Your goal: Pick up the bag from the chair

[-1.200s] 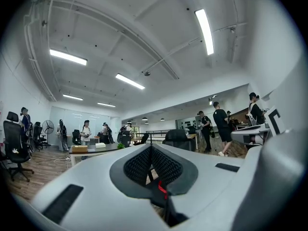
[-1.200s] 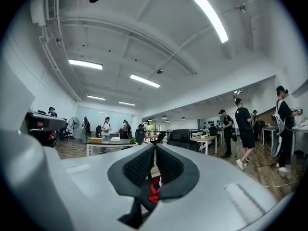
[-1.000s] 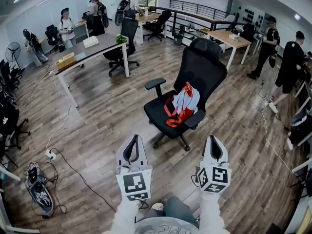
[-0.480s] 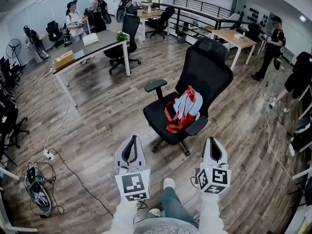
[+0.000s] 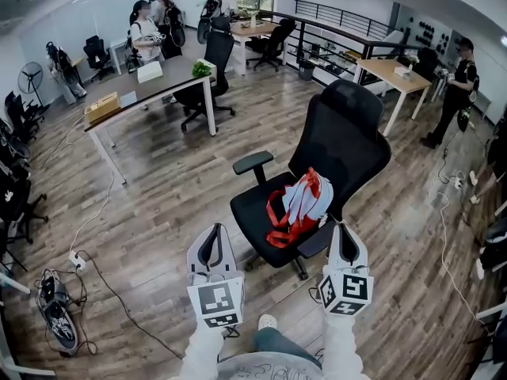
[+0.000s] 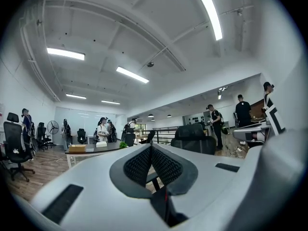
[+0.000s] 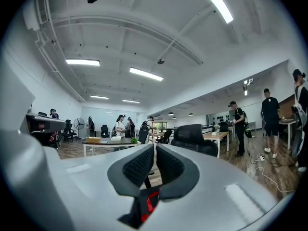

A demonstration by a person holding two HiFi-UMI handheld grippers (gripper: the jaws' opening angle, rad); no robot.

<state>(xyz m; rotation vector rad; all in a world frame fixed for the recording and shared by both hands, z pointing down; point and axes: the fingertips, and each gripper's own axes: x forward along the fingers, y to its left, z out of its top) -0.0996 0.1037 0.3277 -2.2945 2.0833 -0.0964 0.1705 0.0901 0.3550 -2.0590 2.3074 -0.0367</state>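
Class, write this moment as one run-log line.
stage: pre-grasp | bag: on chair seat | left gripper: shut, empty | right gripper: shut, empty

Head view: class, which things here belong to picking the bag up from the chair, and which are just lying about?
Belong to the job:
bag, red and pale blue, on the seat
black chair
left gripper and right gripper, jaws shut, empty

Just lying about:
long desk
box on it
fan
power strip on the floor
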